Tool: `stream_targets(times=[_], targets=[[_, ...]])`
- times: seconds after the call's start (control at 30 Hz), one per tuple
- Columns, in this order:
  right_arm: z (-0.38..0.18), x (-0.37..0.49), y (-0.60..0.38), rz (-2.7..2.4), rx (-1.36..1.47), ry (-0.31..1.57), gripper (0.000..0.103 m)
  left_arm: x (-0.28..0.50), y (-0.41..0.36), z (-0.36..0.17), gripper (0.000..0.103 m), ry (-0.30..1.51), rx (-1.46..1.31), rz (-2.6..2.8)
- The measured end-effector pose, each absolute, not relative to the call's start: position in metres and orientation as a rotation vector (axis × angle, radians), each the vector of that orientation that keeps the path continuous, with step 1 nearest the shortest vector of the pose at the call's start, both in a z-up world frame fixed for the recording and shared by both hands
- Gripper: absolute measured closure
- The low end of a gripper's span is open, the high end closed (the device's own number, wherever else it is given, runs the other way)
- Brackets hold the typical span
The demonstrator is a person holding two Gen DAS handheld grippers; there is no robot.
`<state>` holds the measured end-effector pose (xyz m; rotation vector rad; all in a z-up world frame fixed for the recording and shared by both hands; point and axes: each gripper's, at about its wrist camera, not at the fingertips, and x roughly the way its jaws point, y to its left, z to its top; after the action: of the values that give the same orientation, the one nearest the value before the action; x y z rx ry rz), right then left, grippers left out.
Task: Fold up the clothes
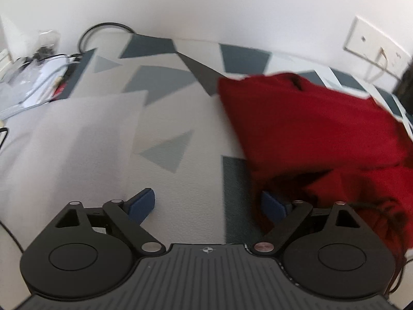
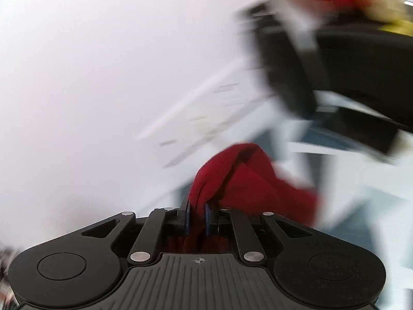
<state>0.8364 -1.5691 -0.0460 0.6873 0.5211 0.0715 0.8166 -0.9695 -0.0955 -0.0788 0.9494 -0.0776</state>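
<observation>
A red garment (image 1: 317, 129) lies rumpled on the right half of a patterned grey, white and dark-blue surface (image 1: 165, 118) in the left wrist view. My left gripper (image 1: 207, 204) is open just above that surface, its right blue pad (image 1: 272, 206) touching the garment's near edge, its left pad over bare surface. In the right wrist view my right gripper (image 2: 197, 217) is shut on a bunched fold of the red garment (image 2: 247, 178), lifted in front of a white wall. That view is heavily motion-blurred.
A black cable loop (image 1: 103, 29) and a clutter of white and clear items (image 1: 38, 72) sit at the far left. A white wall plate (image 1: 374, 44) is at the back right. Blurred dark furniture (image 2: 335, 59) fills the right wrist view's upper right.
</observation>
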Motion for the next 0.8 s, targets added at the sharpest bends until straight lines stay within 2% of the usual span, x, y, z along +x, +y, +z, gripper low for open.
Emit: stream_targets(times=[0.13, 0.33, 0.4, 0.5, 0.57, 0.6, 0.7, 0.73, 0.8], targets=[[-0.038, 0.89, -1.494, 0.272, 0.607, 0.614, 0.094, 0.815, -0.956, -0.097, 0.012, 0.941, -0.101, -0.051], [-0.069, 0.937, -1.391, 0.444, 0.407, 0.801, 0.091, 0.811, -0.942, -0.098, 0.012, 0.926, -0.166, -0.065], [-0.078, 0.939, -1.374, 0.445, 0.351, 0.843, 0.07, 0.81, -0.939, -0.096, 0.012, 0.922, -0.177, -0.073], [-0.079, 0.934, -1.368, 0.407, 0.309, 0.842, 0.046, 0.811, -0.936, -0.088, 0.013, 0.903, -0.196, -0.098], [-0.068, 0.924, -1.384, 0.372, 0.345, 0.792, 0.039, 0.812, -0.934, -0.079, 0.013, 0.879, -0.205, -0.127], [-0.063, 0.922, -1.395, 0.352, 0.37, 0.768, 0.039, 0.813, -0.933, -0.074, 0.014, 0.867, -0.21, -0.142], [-0.058, 0.917, -1.435, 0.236, 0.445, 0.739, 0.038, 0.815, -0.931, -0.059, 0.033, 0.831, -0.224, -0.186], [-0.06, 0.912, -1.449, 0.197, 0.462, 0.737, 0.039, 0.817, -0.93, -0.054, 0.044, 0.821, -0.23, -0.205], [-0.068, 0.9, -1.475, 0.124, 0.48, 0.737, 0.039, 0.825, -0.936, -0.042, 0.053, 0.825, -0.253, -0.292]])
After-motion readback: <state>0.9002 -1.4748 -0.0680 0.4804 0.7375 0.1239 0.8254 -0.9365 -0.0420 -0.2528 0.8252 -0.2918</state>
